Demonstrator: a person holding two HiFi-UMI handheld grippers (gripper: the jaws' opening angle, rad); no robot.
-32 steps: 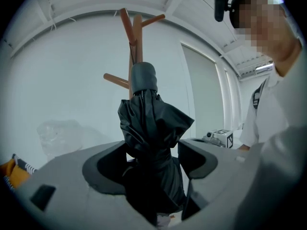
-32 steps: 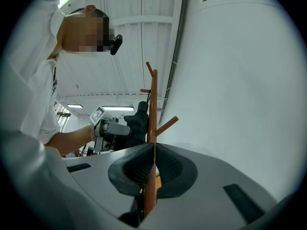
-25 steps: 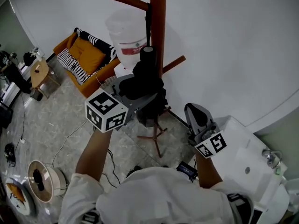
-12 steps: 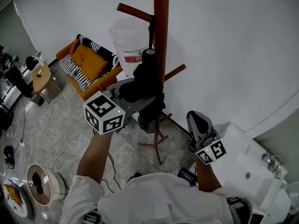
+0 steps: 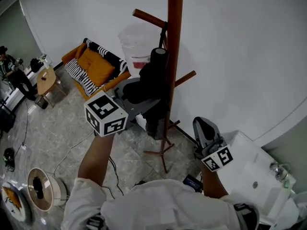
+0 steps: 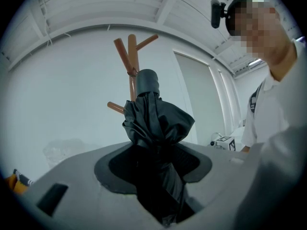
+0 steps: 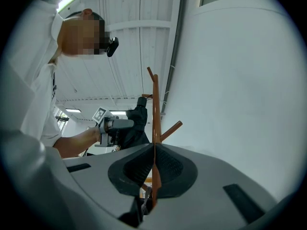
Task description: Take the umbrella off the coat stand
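A folded black umbrella (image 5: 154, 83) hangs beside the wooden coat stand (image 5: 173, 37), its strap looped over an upper peg. My left gripper (image 5: 146, 98) reaches in level from the left and is shut on the umbrella's bunched fabric; its jaws have just been closing with the umbrella (image 6: 156, 128) between them. In the left gripper view the fabric fills the gap of the left gripper (image 6: 156, 164), with the stand (image 6: 130, 56) behind. My right gripper (image 5: 205, 124) hangs apart at the lower right, shut and holding nothing. In its own view the right gripper (image 7: 153, 169) faces the stand (image 7: 155, 104) and the umbrella (image 7: 136, 121).
An orange sofa (image 5: 93, 63) with striped cushions stands at the back left, with a white plastic bin (image 5: 136, 44) behind the stand. A small round table (image 5: 45, 78) and a person (image 5: 9, 71) are far left. A white unit (image 5: 254, 171) sits close at the right. Cables lie on the floor.
My left gripper has risen a little alongside the pole with the umbrella between its jaws. The right gripper has stayed where it was.
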